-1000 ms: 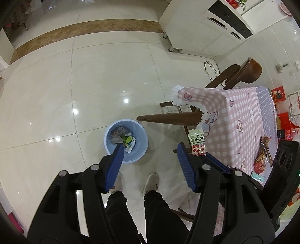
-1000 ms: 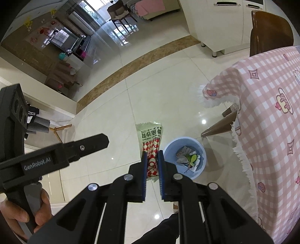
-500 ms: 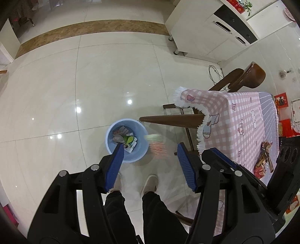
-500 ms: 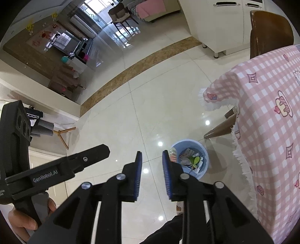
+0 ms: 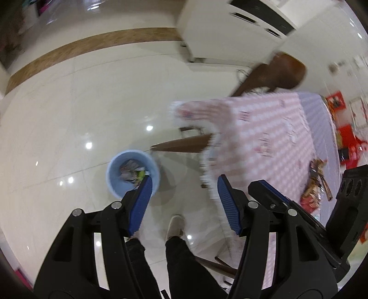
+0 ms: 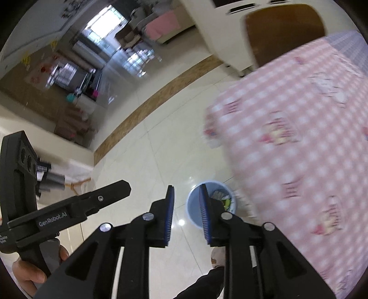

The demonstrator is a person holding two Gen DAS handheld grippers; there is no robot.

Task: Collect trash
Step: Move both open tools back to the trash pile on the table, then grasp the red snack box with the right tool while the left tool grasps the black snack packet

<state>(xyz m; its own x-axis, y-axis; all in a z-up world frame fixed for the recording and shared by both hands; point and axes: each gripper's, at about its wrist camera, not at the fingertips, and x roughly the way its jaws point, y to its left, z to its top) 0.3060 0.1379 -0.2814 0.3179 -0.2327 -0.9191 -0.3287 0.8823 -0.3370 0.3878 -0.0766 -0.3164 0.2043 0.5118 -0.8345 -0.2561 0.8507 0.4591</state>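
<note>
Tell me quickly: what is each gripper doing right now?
Left gripper: open, holding nothing.
Right gripper: open, holding nothing; its jaws have just been opening.

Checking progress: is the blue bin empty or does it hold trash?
Holds trash: the bin stands upright with crumpled wrappers inside.

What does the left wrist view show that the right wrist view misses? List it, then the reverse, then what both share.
Only the left wrist view: wrappers lying on the tablecloth, and the open, empty left gripper. Only the right wrist view: the hand gripping the other tool's handle, the far room with windows, and the open, empty right gripper. Both: the blue trash bin holding rubbish, the tablecloth, a brown chair.
</note>
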